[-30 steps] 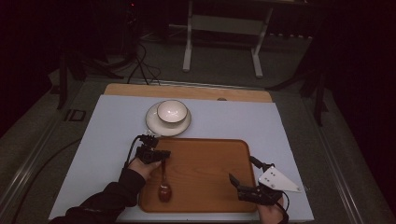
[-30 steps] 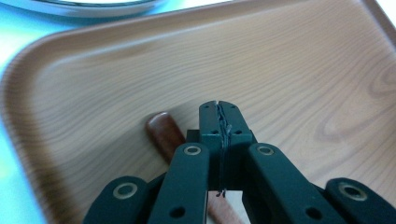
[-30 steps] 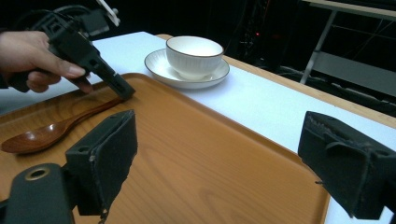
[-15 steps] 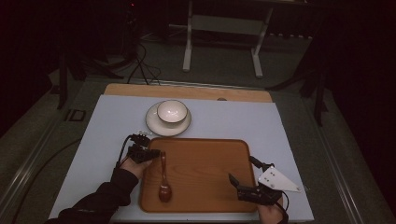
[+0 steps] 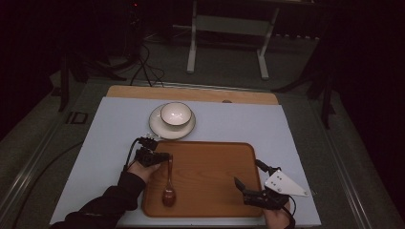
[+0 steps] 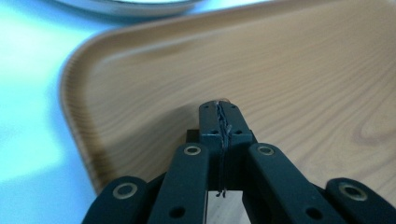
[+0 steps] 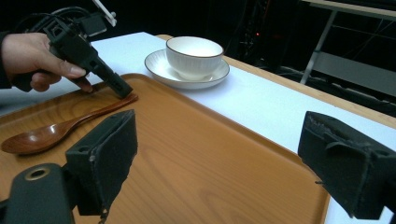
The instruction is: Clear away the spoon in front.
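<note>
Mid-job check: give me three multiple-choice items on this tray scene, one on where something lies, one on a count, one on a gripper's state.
1. Where does the wooden spoon lie?
A. In the bowl
B. On the wooden tray
C. On the white mat beside the tray

2. How many bowls stand on the saucer?
A. One
B. Two
C. None

3. How do the jaws of the right gripper stand?
A. Shut on the spoon
B. Shut with nothing between them
C. Open, with nothing between them

Answers:
1. B: the high view shows the spoon on the left part of the wooden tray, its handle tip at the left gripper.
2. A: a single white bowl sits on it.
3. C: the right gripper view shows its two pads far apart above bare tray wood.
</note>
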{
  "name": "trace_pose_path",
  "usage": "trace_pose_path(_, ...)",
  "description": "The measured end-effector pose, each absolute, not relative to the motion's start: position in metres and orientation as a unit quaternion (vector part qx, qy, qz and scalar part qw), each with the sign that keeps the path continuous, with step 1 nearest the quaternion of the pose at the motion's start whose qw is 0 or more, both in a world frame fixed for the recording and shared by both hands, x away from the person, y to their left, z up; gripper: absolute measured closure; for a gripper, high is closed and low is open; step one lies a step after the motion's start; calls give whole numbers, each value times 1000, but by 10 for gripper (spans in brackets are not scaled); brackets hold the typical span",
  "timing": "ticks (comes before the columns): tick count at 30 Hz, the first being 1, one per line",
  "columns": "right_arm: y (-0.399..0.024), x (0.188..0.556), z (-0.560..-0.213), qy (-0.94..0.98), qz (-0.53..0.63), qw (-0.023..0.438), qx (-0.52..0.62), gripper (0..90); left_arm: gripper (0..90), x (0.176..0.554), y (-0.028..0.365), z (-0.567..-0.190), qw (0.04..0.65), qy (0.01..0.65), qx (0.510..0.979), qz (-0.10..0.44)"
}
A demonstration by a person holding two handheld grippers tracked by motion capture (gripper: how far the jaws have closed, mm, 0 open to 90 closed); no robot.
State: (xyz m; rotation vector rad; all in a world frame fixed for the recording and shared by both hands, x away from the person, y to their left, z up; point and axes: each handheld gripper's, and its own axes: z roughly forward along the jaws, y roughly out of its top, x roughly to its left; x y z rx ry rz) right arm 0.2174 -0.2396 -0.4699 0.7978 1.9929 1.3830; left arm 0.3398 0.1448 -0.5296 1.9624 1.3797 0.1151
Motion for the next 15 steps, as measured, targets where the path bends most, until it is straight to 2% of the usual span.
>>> trace_pose_path(4,-239,217,-470,747,518,290,299,119,768,336,146,-521,384,527,757,47)
trace_pose_path(6,-239,218,-470,747,518,290,299,119,656,335,147,-516,407,519,751,32)
trace_pose_path(9,-238,217,-470,747,518,290,298,119,564,332,149,-509,429,515,742,23)
trace_pose_path(15,-237,218,-470,748,519,286,300,119,475,322,152,-496,440,497,746,45)
